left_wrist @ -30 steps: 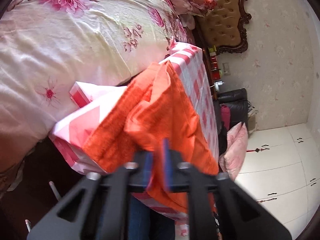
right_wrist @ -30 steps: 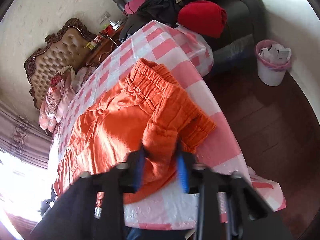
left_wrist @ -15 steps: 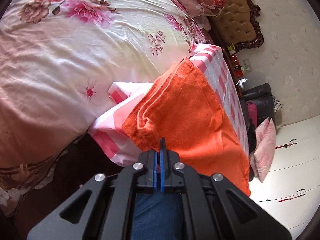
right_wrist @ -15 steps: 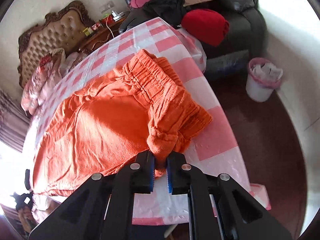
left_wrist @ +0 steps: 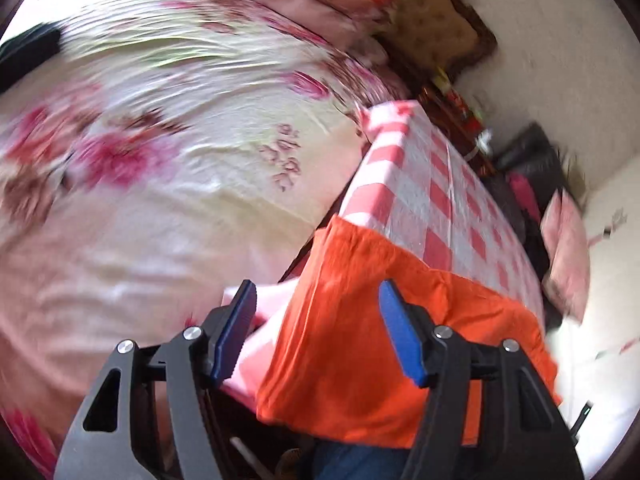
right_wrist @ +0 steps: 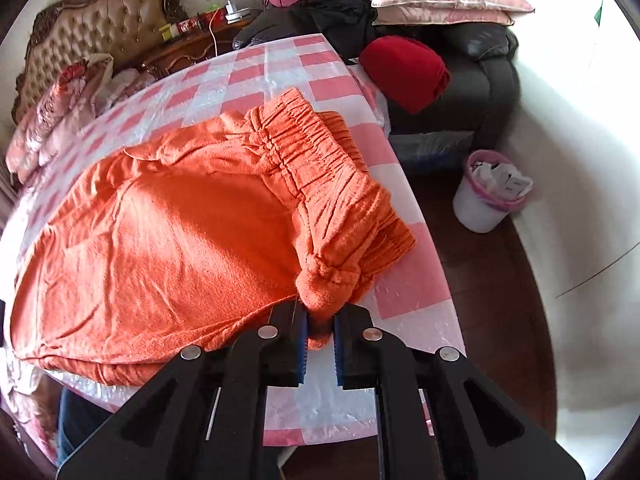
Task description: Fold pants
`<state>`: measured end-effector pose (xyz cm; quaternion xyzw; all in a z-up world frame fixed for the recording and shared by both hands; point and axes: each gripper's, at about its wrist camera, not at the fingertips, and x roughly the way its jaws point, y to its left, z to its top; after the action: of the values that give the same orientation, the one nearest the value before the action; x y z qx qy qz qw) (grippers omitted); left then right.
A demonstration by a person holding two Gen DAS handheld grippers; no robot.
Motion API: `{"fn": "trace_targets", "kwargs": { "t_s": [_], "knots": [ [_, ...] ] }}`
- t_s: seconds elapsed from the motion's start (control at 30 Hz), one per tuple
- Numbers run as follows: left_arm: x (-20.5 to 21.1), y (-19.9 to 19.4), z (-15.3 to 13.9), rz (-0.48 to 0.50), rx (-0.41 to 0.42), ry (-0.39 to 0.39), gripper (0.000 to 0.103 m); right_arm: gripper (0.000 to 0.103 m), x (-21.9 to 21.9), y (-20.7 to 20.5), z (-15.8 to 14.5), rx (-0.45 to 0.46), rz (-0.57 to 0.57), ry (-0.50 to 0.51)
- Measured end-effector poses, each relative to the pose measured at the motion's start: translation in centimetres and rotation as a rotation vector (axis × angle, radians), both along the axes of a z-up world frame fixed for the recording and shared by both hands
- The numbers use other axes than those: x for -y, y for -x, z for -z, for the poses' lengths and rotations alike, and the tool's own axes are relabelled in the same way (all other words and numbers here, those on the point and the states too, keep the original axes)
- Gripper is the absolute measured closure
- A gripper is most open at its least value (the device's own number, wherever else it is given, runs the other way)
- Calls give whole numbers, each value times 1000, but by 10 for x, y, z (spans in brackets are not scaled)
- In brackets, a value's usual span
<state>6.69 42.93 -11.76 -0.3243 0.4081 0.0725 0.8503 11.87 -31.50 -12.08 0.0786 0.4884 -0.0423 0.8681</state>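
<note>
Orange pants (right_wrist: pixel 172 232) lie spread on a table with a pink and white checked cloth (right_wrist: pixel 248 72), the elastic waistband (right_wrist: pixel 320 168) toward the right. My right gripper (right_wrist: pixel 320 340) is shut on a bunched corner of the waistband at the table's near edge. In the left wrist view the pants' leg end (left_wrist: pixel 360 344) hangs over the table edge. My left gripper (left_wrist: pixel 318 332) is open wide, its blue pads (left_wrist: pixel 236 328) on either side of the cloth without holding it. That view is blurred.
A bed with a floral cover (left_wrist: pixel 160 140) stands close on the left of the table. A black sofa (right_wrist: pixel 480 68) with a red bundle (right_wrist: pixel 404 72) and pillows is beyond the table. A white bin (right_wrist: pixel 488 196) stands on the dark floor at the right.
My left gripper has opened and let go of the pants' leg end, which now lies on the table. My right gripper stays shut on the waistband, lowered toward the table.
</note>
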Motion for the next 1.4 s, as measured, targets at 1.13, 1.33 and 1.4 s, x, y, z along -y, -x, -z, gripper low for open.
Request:
{"fn": "trace_targets", "kwargs": {
  "t_s": [1.13, 1.33, 1.4],
  "knots": [
    [128, -26, -83, 152, 204, -399, 24, 53, 40, 83, -30, 91, 230, -100],
    [253, -20, -47, 378, 169, -236, 43, 53, 32, 48, -47, 194, 153, -103],
    [280, -20, -32, 431, 146, -212, 50, 53, 33, 29, -37, 160, 152, -72]
  ]
}}
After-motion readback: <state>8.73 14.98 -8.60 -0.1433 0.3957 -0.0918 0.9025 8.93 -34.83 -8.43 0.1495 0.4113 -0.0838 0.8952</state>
